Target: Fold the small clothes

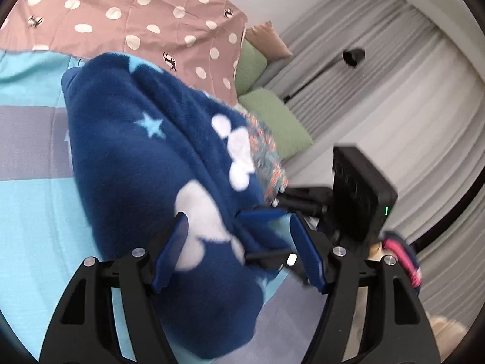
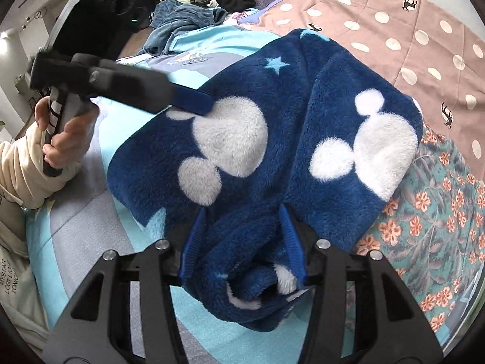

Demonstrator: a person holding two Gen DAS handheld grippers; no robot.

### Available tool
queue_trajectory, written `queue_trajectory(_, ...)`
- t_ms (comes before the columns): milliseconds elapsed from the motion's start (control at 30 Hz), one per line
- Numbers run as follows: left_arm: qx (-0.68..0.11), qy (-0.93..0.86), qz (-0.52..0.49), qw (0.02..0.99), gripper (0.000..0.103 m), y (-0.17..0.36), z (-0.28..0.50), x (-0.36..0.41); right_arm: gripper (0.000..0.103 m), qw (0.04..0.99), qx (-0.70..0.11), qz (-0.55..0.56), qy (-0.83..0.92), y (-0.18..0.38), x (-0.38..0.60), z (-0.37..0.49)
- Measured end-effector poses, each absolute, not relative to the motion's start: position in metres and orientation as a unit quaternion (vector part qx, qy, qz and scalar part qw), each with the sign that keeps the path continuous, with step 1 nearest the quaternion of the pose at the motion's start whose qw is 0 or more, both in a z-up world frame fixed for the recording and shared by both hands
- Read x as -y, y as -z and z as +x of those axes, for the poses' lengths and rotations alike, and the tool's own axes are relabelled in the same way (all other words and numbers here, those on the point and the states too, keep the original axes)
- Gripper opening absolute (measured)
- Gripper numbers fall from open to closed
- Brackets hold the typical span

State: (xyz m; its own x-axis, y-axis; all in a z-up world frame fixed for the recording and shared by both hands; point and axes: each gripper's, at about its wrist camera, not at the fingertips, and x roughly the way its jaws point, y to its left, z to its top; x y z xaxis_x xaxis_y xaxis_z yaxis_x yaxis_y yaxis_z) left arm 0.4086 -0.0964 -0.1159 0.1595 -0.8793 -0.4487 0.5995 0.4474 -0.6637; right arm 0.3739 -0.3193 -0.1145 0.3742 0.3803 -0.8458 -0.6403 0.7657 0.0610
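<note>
**Fleece bunched on the bed, both my grippers at it**

The dark blue fleece garment with white mouse-head shapes and pale blue stars [image 2: 272, 139] lies heaped on the bed, on the turquoise and grey bedsheet [image 2: 91, 230], doubled over itself in thick folds.

My right gripper [image 2: 242, 242] has a thick roll of the garment's near edge between its blue-padded fingers [image 2: 194, 242]; the fingers press into the pile on both sides, pinching the fleece.

My left gripper [image 1: 239, 248] hovers low over the other side of the garment. Its fingers [image 1: 172, 245] are spread wide, with fleece lying between them but not gripped. In the right wrist view that same gripper [image 2: 194, 101] reaches in from the left, its blue tip touching the fleece at a white patch, and my left hand [image 2: 60, 133], in a cream sleeve, grips the handle.

Just beside the garment lies a teal cloth with orange flowers [image 2: 439, 218], and beyond that a dusty-pink sheet with cream polka dots [image 2: 409, 24]. Two green cushions [image 1: 272, 121] sit near the grey pleated curtain [image 1: 394, 91].
</note>
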Motion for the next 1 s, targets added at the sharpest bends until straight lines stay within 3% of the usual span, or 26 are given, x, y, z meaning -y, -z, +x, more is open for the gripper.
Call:
queue_trajectory(167,-0.411,0.500,-0.152,0.747,0.070,0.130,0.407,0.102,0.050,0.819,-0.463,-0.115,-0.319,0.118,0.329,0.376)
queue_trajectory(267,-0.417,0.509,-0.192,0.728,0.070,0.143,0.412,0.100,0.050,0.822,-0.461,-0.108,-0.315,0.121,0.334,0.377)
queue_trajectory(433,-0.431,0.509,-0.241,0.705,0.054,0.157,0.422,0.087,0.050,0.831,-0.455,-0.088,-0.309,0.119,0.336,0.372)
queue_trajectory(600,-0.440,0.507,-0.250,0.698,0.054,0.157,0.425,0.085,0.053,0.860,-0.428,-0.055,-0.272,0.088,0.317,0.361)
queue_trajectory(733,-0.443,0.512,-0.264,0.687,0.054,0.159,0.429,0.085,0.052,0.863,-0.416,-0.102,-0.269,0.092,0.271,0.336)
queue_trajectory(900,-0.446,0.514,-0.265,0.683,0.054,0.158,0.428,0.086,0.052,0.884,-0.375,-0.060,-0.274,0.096,0.250,0.330)
queue_trajectory(1000,-0.449,0.510,-0.263,0.684,0.055,0.159,0.431,0.086,0.045,0.883,-0.382,-0.062,-0.267,0.109,0.247,0.341)
